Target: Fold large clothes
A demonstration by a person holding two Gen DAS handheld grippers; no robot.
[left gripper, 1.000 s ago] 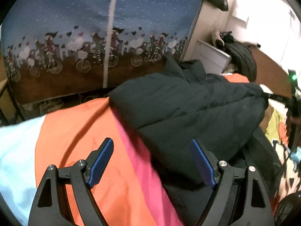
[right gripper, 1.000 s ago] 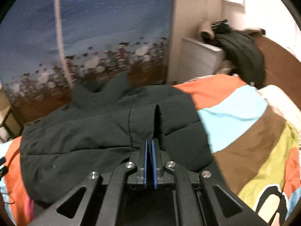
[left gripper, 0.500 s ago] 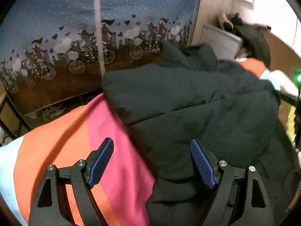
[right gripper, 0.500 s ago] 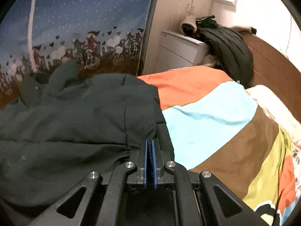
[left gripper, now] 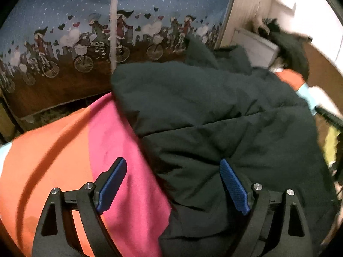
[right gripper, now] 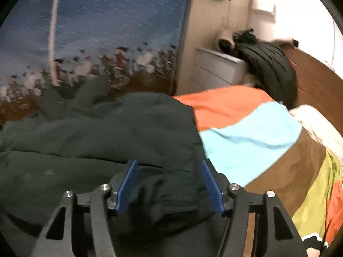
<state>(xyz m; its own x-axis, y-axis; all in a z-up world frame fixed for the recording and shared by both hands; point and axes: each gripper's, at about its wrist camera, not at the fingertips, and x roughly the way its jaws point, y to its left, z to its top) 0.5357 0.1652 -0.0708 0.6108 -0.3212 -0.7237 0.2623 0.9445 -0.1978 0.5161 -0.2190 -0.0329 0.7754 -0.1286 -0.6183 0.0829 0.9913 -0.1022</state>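
Note:
A large dark green padded jacket [left gripper: 214, 117] lies folded on a bed with a colourful striped cover [left gripper: 64, 160]. My left gripper [left gripper: 173, 184] is open over the jacket's left edge, one blue pad above the pink stripe and one above the jacket. In the right wrist view the jacket [right gripper: 96, 132] fills the left half. My right gripper [right gripper: 169, 182] is open, its pads on either side of the jacket's ribbed cuff [right gripper: 167, 192], which lies loose between them.
A curtain printed with cyclists [left gripper: 96, 42] hangs beyond the bed. A white drawer unit [right gripper: 216, 68] stands at the back, with another dark garment [right gripper: 270, 66] draped over the brown headboard [right gripper: 315, 85]. The cover's orange, blue, brown stripes [right gripper: 246, 137] stretch right.
My right gripper was shut on the jacket's cuff edge and has opened, letting it drop onto the bed. My left gripper stayed open and shifted slightly along the jacket's edge.

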